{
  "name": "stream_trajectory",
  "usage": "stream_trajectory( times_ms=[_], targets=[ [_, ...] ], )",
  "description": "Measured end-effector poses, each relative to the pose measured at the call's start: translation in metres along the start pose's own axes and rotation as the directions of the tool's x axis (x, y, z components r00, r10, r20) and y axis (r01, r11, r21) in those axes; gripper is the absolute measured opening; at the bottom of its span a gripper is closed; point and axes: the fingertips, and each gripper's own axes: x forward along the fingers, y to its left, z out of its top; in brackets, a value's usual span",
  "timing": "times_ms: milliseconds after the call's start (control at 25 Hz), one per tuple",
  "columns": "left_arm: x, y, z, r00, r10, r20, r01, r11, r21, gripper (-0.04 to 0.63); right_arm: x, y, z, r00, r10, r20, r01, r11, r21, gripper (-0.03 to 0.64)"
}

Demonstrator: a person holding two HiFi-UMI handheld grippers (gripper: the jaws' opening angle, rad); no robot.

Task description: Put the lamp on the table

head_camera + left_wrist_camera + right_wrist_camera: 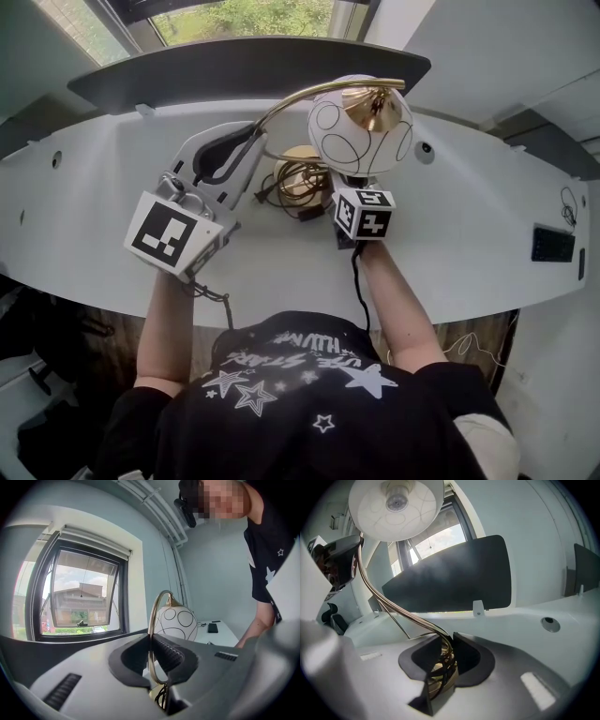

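Two-point hold on the lamp (361, 127), which seems to stand by its gold base (298, 161) on the white bench (450, 244), coiled cord (281, 187) beside it. Pinches the left gripper (150, 641) jaws shut on the thin arched brass arm (151, 616) high up, likely to stop the top-heavy globe shade (361, 112) from tipping. Clamps the right gripper (449, 641) jaws, a narrow gap apart, on the lower stem and cord strands just above the base, probably to steady the foot.

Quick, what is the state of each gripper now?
Left gripper: closed on the lamp's curved stem.
Right gripper: closed on the stem, near the base.
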Motion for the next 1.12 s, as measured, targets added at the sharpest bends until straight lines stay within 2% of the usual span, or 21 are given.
stream_trajectory(
  times_ms=[200, 360, 480, 680, 800, 920, 1120],
  targets=[
    [-0.002, 0.003, 0.0, 0.999, 0.035, -0.005, -0.035, 0.998, -0.058, 0.032, -0.007, 0.002, 0.004, 0.999, -0.016, 0.041, 0.018, 0.999, -0.045, 0.085],
    [-0.009, 0.001, -0.004, 0.999, 0.04, 0.027, -0.039, 0.999, -0.038, 0.034, -0.023, 0.003, 0.006, 0.997, -0.024, 0.07, 0.028, 0.998, -0.055, 0.136],
    [-0.02, 0.001, -0.01, 0.998, 0.068, 0.016, -0.067, 0.996, -0.052, 0.035, -0.039, 0.008, 0.004, 0.997, -0.026, 0.079, 0.031, 0.997, -0.065, 0.148],
    [-0.049, -0.004, -0.024, 0.995, 0.094, 0.022, -0.091, 0.99, -0.111, 0.084, -0.07, 0.024, 0.004, 0.992, -0.035, 0.117, 0.045, 0.996, -0.083, 0.153],
    [-0.069, -0.006, -0.027, 0.992, 0.124, 0.02, -0.122, 0.988, -0.091, 0.098, -0.087, 0.037, 0.004, 0.989, -0.043, 0.14, 0.056, 0.995, -0.087, 0.153],
    [-0.088, -0.012, -0.033, 0.99, 0.141, -0.014, -0.142, 0.989, -0.051, 0.11, -0.102, 0.048, 0.005, 0.984, -0.058, 0.171, 0.073, 0.994, -0.082, 0.153],
    [-0.123, -0.018, -0.055, 0.991, 0.128, -0.049, -0.132, 0.989, -0.07, 0.115, -0.123, 0.077, 0.001, 0.976, -0.083, 0.202, 0.1, 0.992, -0.073, 0.153]
  ],
)
